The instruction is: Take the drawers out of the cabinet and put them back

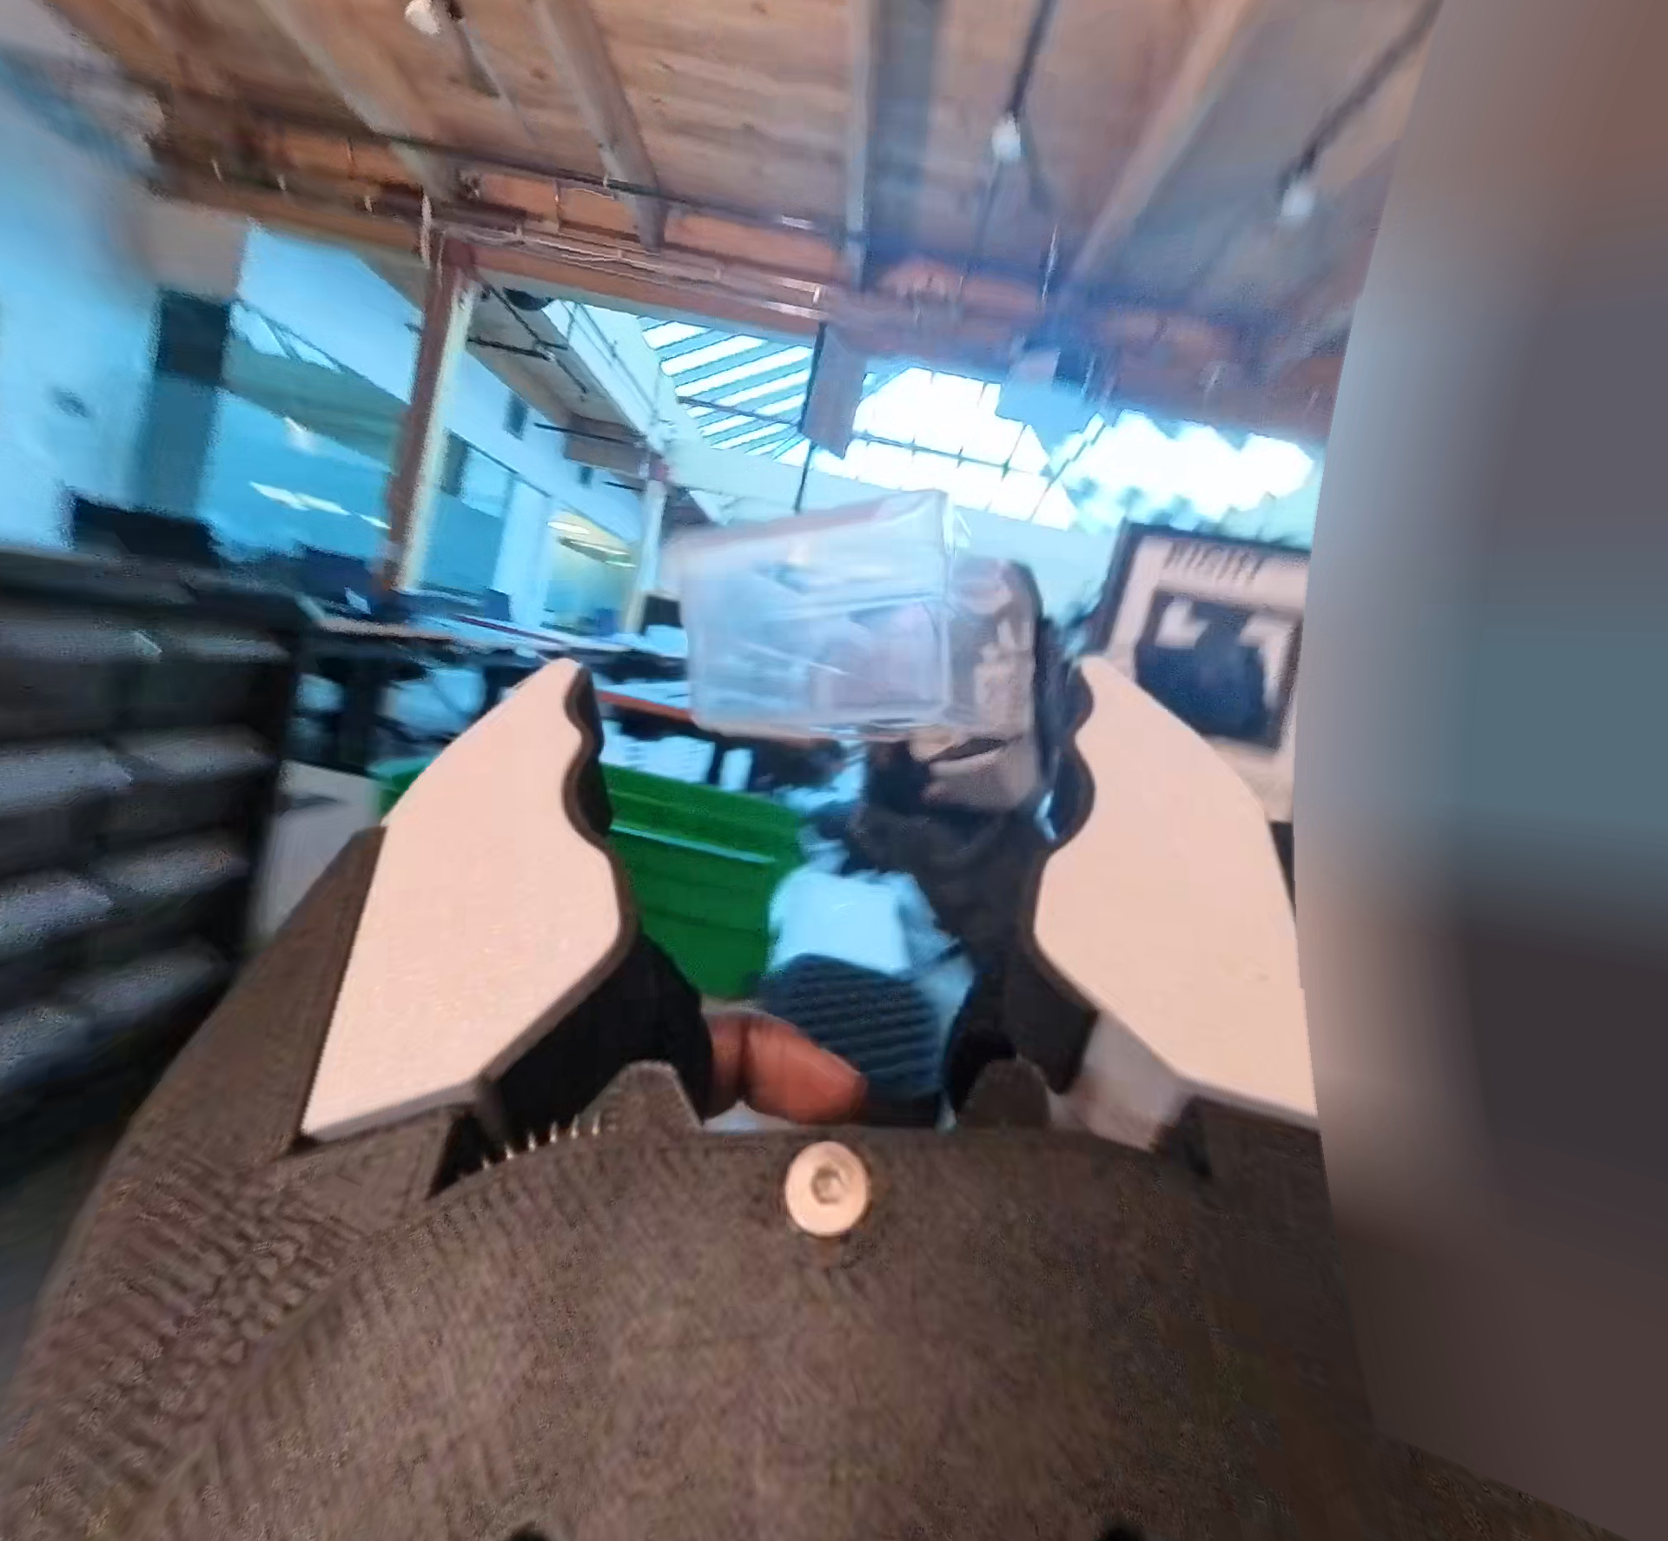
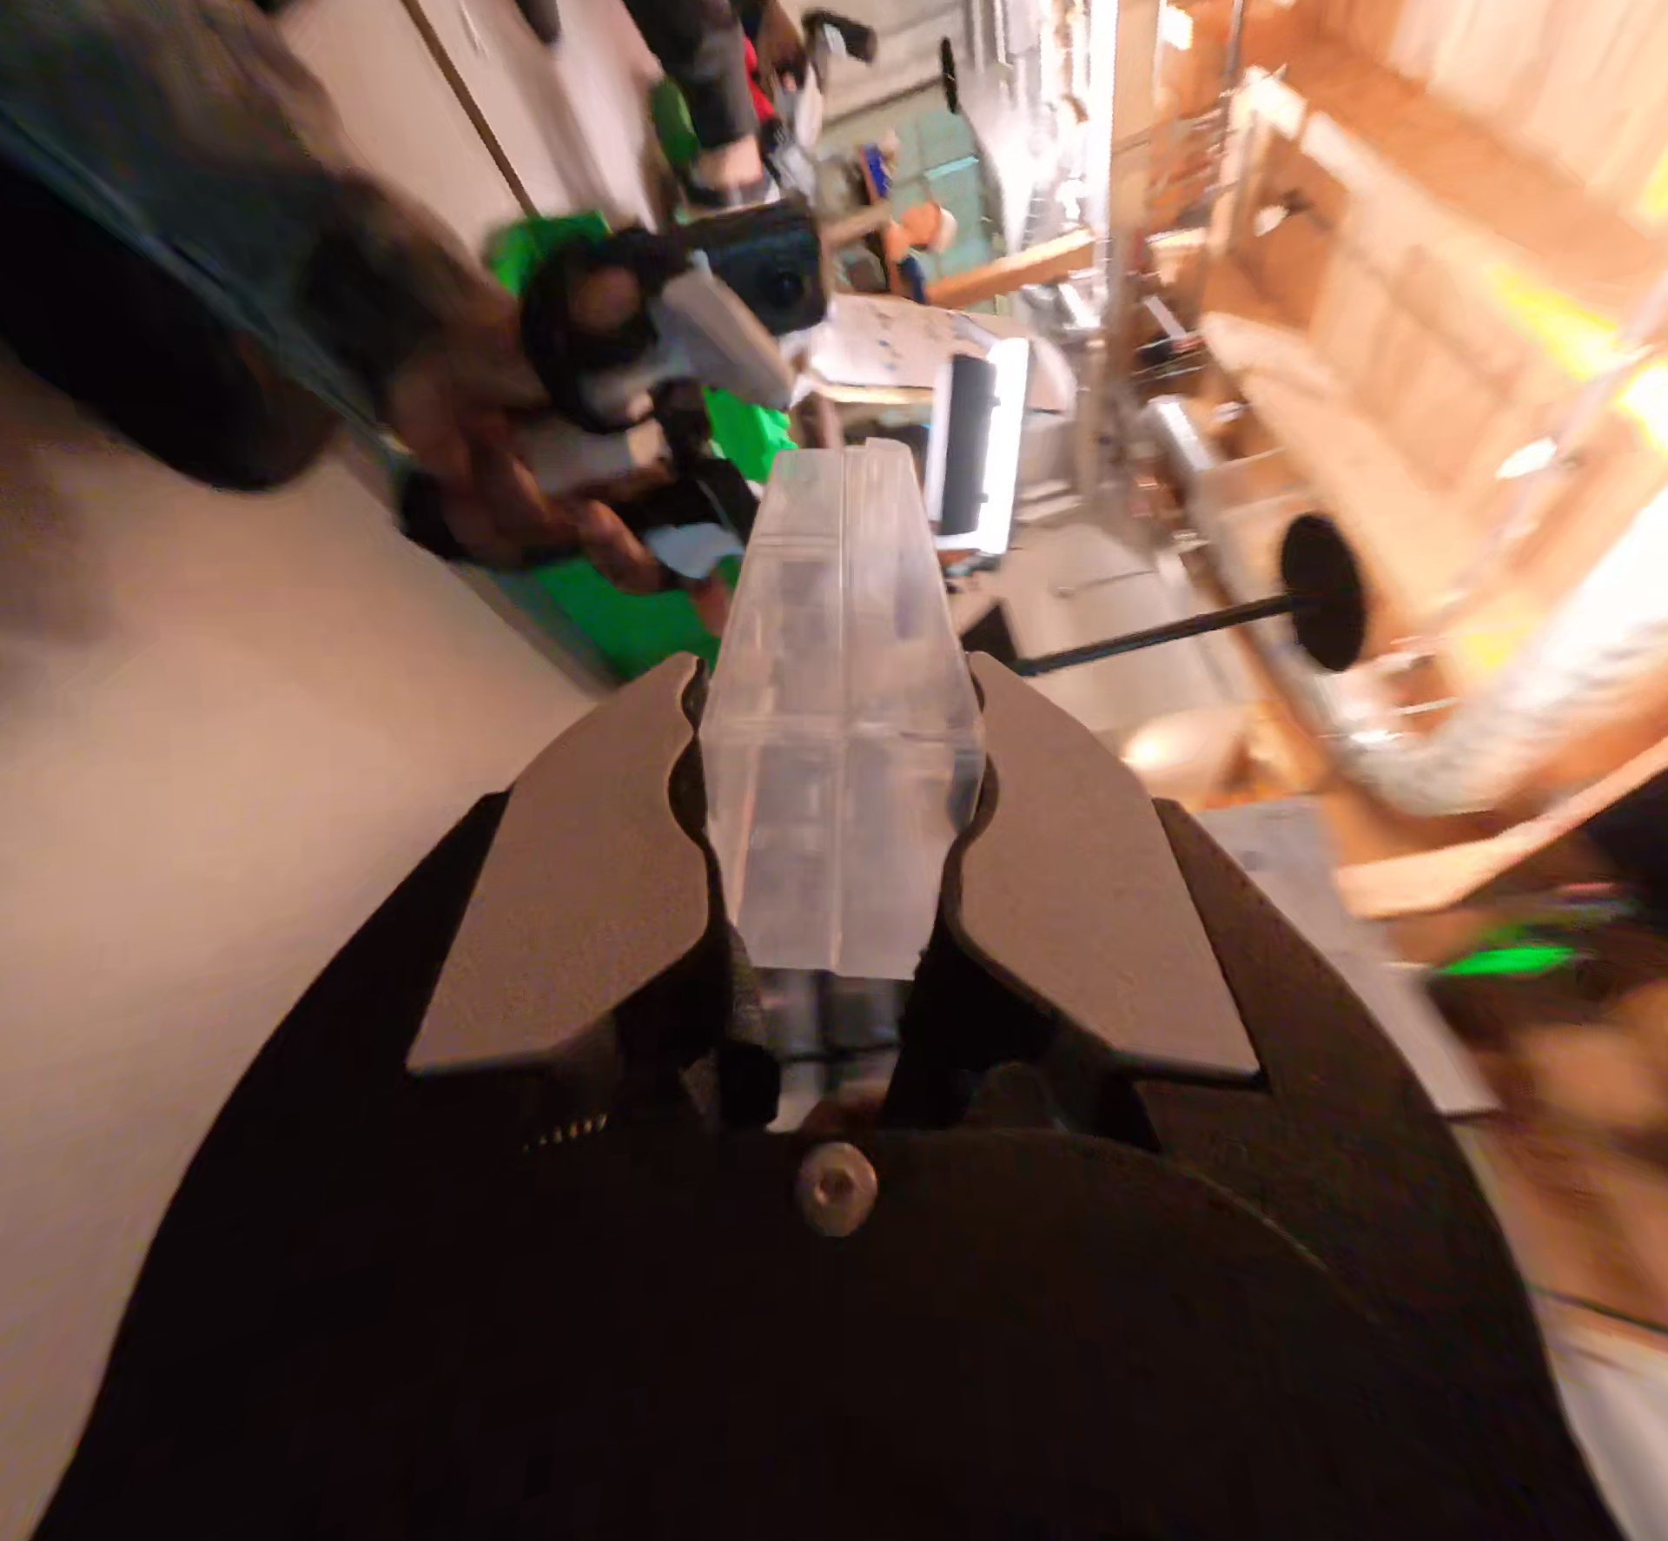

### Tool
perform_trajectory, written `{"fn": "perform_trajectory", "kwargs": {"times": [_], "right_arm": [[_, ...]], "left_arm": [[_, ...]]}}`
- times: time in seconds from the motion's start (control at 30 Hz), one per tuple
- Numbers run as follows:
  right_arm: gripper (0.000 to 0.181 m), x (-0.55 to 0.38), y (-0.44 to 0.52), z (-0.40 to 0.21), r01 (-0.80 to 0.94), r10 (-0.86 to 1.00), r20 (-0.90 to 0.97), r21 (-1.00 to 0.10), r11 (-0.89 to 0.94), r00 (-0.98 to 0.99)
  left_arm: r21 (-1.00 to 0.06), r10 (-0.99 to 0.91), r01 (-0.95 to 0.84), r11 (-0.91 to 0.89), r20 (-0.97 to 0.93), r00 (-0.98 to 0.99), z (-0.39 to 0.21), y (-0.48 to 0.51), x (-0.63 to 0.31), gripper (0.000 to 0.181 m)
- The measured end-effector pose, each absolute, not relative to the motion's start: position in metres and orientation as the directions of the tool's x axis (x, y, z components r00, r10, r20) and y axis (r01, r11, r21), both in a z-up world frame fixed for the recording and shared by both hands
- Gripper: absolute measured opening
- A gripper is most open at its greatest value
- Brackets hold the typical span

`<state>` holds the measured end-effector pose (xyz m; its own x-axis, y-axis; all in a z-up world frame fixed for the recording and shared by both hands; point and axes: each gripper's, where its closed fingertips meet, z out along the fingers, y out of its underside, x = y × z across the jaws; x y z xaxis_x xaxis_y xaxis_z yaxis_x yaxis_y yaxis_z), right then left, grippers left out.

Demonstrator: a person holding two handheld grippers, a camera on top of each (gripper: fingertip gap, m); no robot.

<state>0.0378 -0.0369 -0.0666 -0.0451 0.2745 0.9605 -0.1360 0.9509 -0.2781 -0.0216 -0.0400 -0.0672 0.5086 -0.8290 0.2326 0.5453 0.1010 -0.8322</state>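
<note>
1. The clear plastic rectangular drawer (image 2: 839,767) is clamped between the right gripper's (image 2: 839,740) fingers, its long axis running straight ahead along them, held in the air.
2. The left gripper (image 1: 835,717) is spread wide and empty; the drawer (image 1: 817,618) floats just ahead, above its fingertips.
3. The cabinet is not clearly visible; a dark, blurred rack (image 1: 117,821) stands left.

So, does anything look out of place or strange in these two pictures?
Yes. The clear drawer is out of the cabinet and in mid-air, clamped in the right claw. That view is tipped sideways, so the drawer is probably tilted too. The left claw is open and empty. No spill or damage shows, though both pictures are blurred.
</note>
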Motion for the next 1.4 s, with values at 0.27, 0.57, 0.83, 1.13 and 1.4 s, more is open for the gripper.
{"fn": "perform_trajectory", "kwargs": {"times": [0.27, 0.57, 0.83, 1.13, 1.4], "right_arm": [[0.051, 0.028, -0.053, -0.069, -0.153, 0.141, 0.989, -0.133, 0.979, 0.040], [0.084, 0.022, -0.009, -0.083, 0.021, 0.688, 0.690, -0.703, 0.711, -0.227], [0.101, 0.005, -0.031, -0.102, 0.209, 0.583, 0.611, -0.573, 0.792, -0.536], [0.065, 0.003, -0.026, -0.121, 0.234, 0.471, 0.623, -0.426, 0.874, -0.625], [0.065, 0.081, 0.105, -0.099, 0.555, 0.502, 0.730, -0.202, 0.807, -0.464]], "left_arm": [[-0.670, -0.851, 0.738, 0.087, 0.336, 0.405, -0.056, -0.046, 0.006, 0.067], [-0.766, -0.332, 0.099, 0.635, -0.155, 0.930, -0.048, -0.050, -0.018, 0.065], [-0.797, -0.378, -0.023, 0.603, -0.310, 0.872, -0.073, -0.044, 0.015, 0.065], [-0.874, -0.448, -0.068, 0.482, -0.312, 0.838, -0.088, -0.036, 0.020, 0.067], [-0.937, -0.190, -0.191, 0.293, -0.253, 0.949, -0.123, -0.024, -0.072, 0.073]]}}
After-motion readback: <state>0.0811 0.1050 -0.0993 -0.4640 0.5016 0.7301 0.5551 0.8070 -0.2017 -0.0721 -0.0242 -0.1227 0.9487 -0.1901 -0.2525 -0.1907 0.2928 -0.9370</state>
